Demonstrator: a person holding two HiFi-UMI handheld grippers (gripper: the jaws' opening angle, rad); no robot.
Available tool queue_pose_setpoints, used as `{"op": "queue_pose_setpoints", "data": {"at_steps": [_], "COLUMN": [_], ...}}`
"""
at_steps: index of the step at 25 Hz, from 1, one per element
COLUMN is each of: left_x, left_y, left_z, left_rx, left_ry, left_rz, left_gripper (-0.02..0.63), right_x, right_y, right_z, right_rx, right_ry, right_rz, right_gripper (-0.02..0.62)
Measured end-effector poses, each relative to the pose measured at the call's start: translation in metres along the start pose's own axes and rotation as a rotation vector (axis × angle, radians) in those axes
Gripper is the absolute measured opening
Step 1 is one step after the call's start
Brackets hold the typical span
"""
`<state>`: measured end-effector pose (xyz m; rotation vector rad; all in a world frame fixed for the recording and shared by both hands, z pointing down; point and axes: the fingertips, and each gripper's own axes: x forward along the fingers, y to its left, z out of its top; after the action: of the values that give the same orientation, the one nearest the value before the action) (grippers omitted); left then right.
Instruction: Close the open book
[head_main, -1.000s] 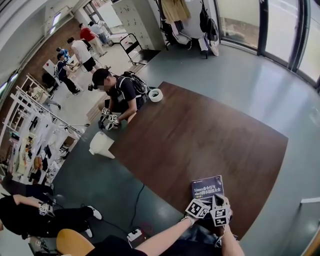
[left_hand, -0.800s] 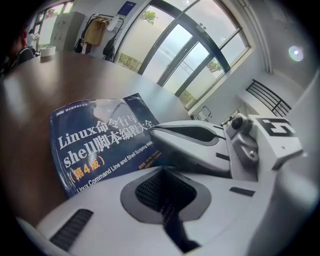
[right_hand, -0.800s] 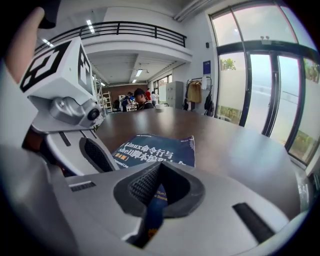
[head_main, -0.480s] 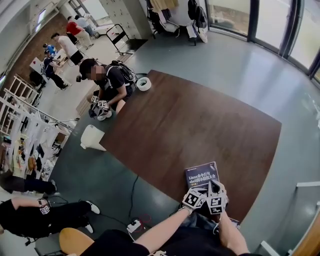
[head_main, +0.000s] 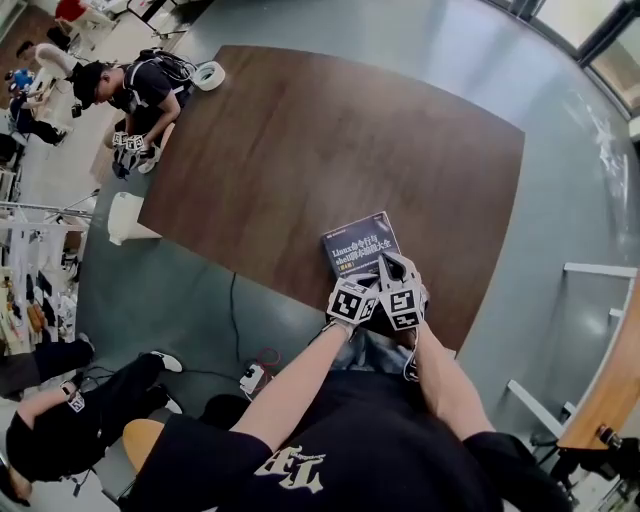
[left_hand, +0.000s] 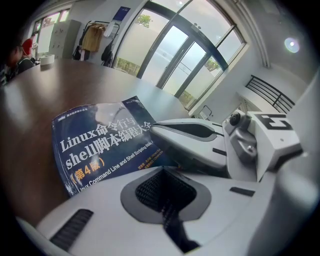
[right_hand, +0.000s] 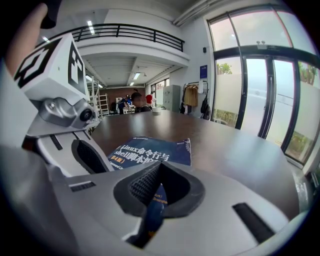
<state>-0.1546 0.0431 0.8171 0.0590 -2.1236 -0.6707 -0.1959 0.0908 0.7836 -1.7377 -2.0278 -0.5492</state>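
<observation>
Book (head_main: 358, 245) lies closed, cover up, on the tabletop (head_main: 300, 130) in the head view, with the left gripper (head_main: 362, 290) and right gripper (head_main: 395, 275) side by side at the book's near edge. Left gripper view: its jaws meet, just above the book's cover. Right gripper view: its jaws leave only a narrow slit, with the book's blue cover showing through.

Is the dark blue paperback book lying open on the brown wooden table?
No, the dark blue paperback book lies closed and flat on the brown wooden table, with its printed front cover facing up.
</observation>
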Motion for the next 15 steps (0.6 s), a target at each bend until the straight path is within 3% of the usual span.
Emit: {"op": "queue_pose_setpoints", "data": {"at_steps": [9,15], "left_x": [0.002,0.004], "left_y": [-0.012,-0.013], "left_z": [0.005,0.005], "left_rx": [-0.019,0.009], "left_ry": [-0.010,-0.017], "left_rz": [-0.020,0.014], "left_gripper": [0.002,0.002], "right_x": [-0.006,-0.008], "right_y": [-0.005,-0.005], "right_z": [-0.005,-0.006], "right_rx": [-0.016,-0.019], "right_ry": [0.003,-0.004], "right_rz": [-0.003,0.022], "right_gripper": [-0.012,-0.012]}}
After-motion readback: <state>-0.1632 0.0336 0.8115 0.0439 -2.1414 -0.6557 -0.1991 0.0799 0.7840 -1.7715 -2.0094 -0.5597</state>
